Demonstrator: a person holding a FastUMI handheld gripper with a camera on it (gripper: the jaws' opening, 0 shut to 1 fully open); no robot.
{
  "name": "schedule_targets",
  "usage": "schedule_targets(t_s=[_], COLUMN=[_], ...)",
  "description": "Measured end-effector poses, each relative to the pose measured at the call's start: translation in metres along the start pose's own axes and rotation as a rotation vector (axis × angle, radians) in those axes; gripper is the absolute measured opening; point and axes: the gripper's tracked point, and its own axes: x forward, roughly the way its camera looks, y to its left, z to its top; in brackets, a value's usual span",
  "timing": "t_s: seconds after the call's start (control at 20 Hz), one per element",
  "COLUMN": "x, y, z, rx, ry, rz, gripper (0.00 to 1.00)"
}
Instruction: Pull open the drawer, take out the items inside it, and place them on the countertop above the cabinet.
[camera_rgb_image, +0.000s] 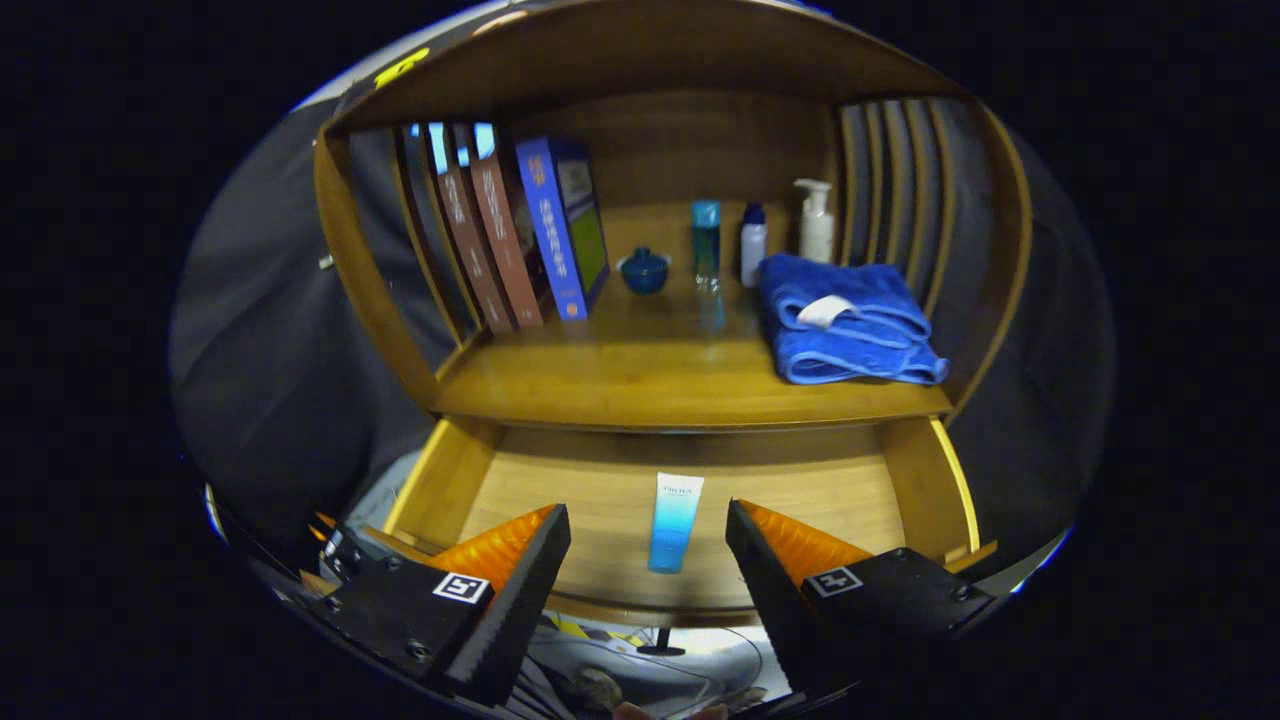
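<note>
the gripper (648, 540) hangs over the pulled-out drawer (440, 480) with its fingers spread wide, gripping nothing. a tube (674, 522) lies on the drawer floor between them. the countertop (640, 375) above carries a folded towel (845, 320).

4 books (520, 235), 3 bottles (752, 243), 1 tube (675, 521), 1 towel (845, 320), 1 bowl (643, 271)

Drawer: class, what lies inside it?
One tube lies on the floor of the open drawer, between the open gripper fingers. The drawer's back, under the countertop, is hidden.
</note>
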Motion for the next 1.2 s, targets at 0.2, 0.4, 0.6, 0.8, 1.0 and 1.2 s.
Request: schedule_targets(t_s=[0.2, 0.4, 0.6, 0.8, 1.0, 1.2], x=[0.057, 0.089, 0.105, 0.117, 0.122, 0.121], y=[0.003, 0.002, -0.007, -0.012, -0.011, -0.016], z=[-0.038, -0.061, -0.073, -0.079, -0.084, -0.087], rx=[-0.054, -0.026, -0.004, 0.002, 0.025, 0.03], ry=[0.204, 0.337, 0.418, 0.464, 0.523, 0.51], rz=[-0.023, -0.041, -0.073, -0.097, -0.107, -0.102], gripper=[1.0, 1.0, 1.0, 1.0, 0.78, 0.4])
